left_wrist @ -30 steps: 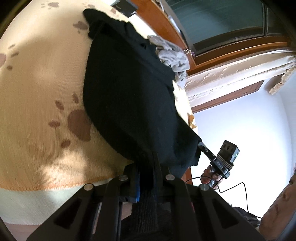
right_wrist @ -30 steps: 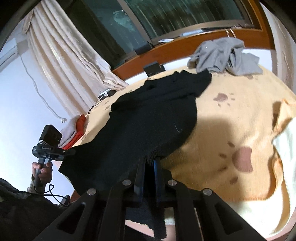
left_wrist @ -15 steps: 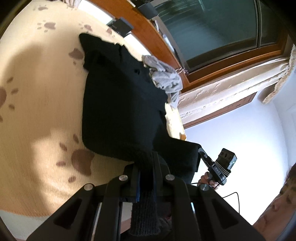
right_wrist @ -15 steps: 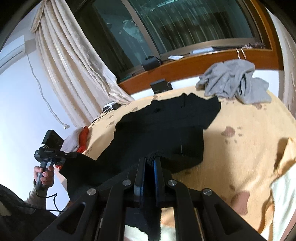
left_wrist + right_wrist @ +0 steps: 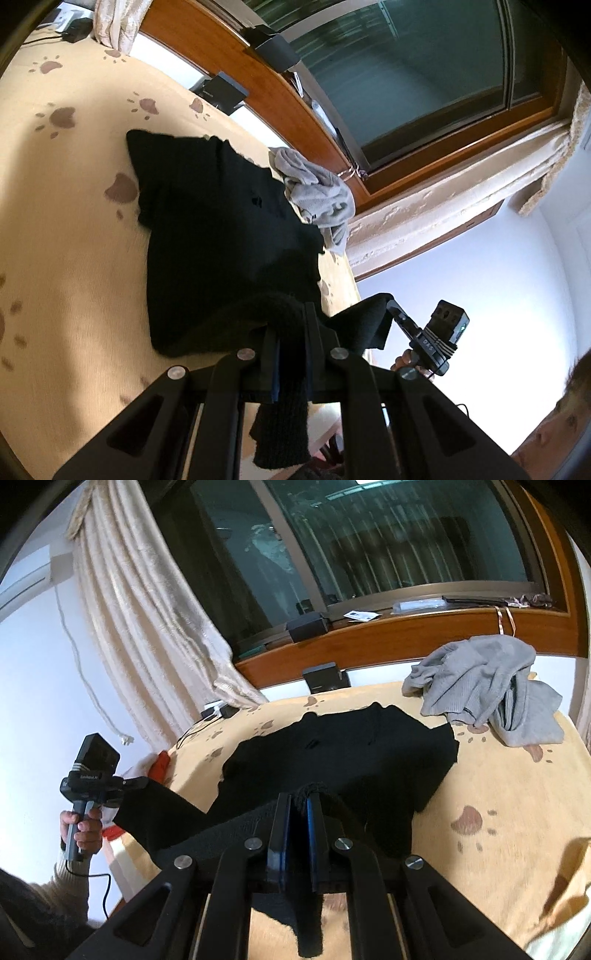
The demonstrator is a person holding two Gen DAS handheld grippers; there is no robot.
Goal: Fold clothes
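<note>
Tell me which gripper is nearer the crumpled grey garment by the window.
Right. The right gripper holds the black sweater's hem on the side where the grey garment lies; the left gripper holds the opposite end, farther away.

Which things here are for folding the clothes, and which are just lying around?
For the job:
black garment, both ends pinched
left gripper, jaws shut on it
right gripper, jaws shut on it

Just lying about:
grey clothes, crumpled
paw-print blanket
black box
curtain
</note>
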